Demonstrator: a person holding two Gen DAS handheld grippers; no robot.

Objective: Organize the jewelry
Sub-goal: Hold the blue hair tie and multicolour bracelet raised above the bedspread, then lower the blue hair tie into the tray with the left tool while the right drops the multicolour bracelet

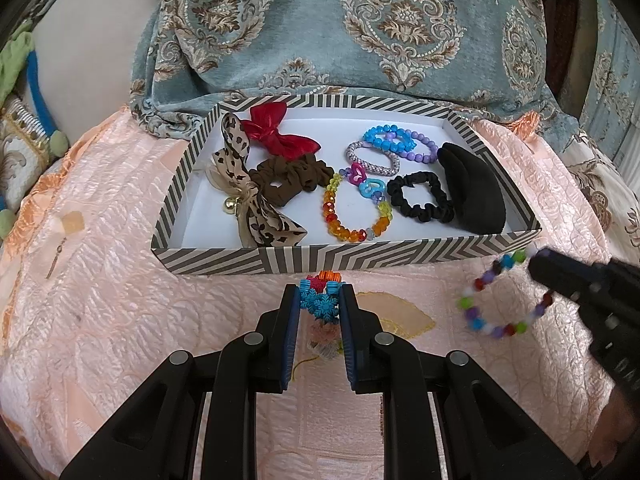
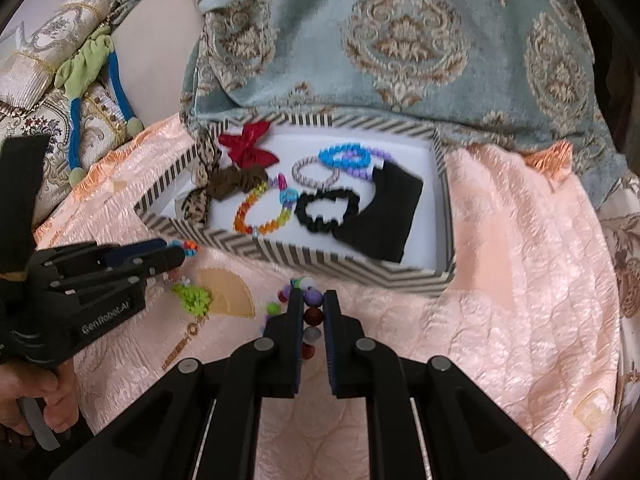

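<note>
Both grippers carry a piece just in front of the striped box (image 1: 256,260), which sits on a peach quilted bedspread (image 1: 120,320). The left gripper (image 1: 319,294) pinches a blue snowflake bracelet (image 1: 320,300) between its pads, close to the box's near wall. The right gripper (image 2: 310,300) is closed on a multicoloured bead bracelet (image 2: 312,314), whose loop hangs free in the left view (image 1: 504,300) (blurred, so it is probably swinging).

The box already holds a red bow (image 1: 276,130), a leopard bow (image 1: 240,184), a brown scrunchie (image 1: 288,178), an orange bead bracelet (image 1: 352,212), blue and purple bracelets (image 1: 396,140), a black scrunchie (image 1: 420,196) and a black pad (image 1: 472,188).

The step in hand looks like carrying each piece over the wall and setting it down inside. To do it well, lift high enough that the dangling loop clears the rim, and let it settle before releasing. The clearest white floor (image 1: 200,216) lies at the near left, beside the leopard bow, and a strip along the near wall; aim there so beads do not tangle with the scrunchies. Release low, one gripper at a time, so the two do not crowd each other.
</note>
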